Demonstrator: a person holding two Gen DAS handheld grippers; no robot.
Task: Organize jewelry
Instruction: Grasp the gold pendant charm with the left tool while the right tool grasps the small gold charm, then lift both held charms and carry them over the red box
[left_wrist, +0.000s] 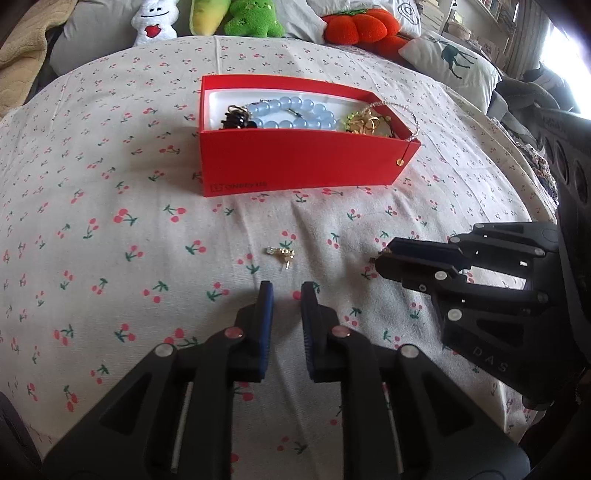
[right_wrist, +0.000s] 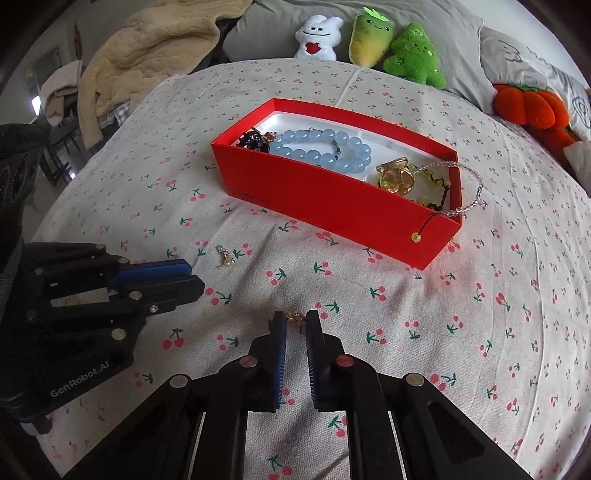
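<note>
The left gripper (left_wrist: 286, 291) stands slightly apart over the bed (left_wrist: 110, 206), empty, a small gold earring (left_wrist: 280, 254) lying just ahead. The right gripper (right_wrist: 296, 320) is nearly closed, pinching another gold earring (right_wrist: 295, 316). The red box (right_wrist: 332, 206) sits beyond.

Under my tongs: a bedsheet (left_wrist: 110, 192) of matt woven cloth, lightly creased, printed with cherries; a red box (left_wrist: 295, 166) of smooth matt card with a white lining; in it a bracelet of pale blue beads (left_wrist: 295, 112), glossy and translucent like glass or resin, and gold-coloured pieces (left_wrist: 365, 123) with a metallic shine. My left gripper (left_wrist: 286, 291) and right gripper (right_wrist: 295, 319) are matt black plastic with ribbed blue pads and bright metal pins; the toys (right_wrist: 369, 40) behind are fuzzy plush, the cream blanket (right_wrist: 147, 44) quilted
</note>
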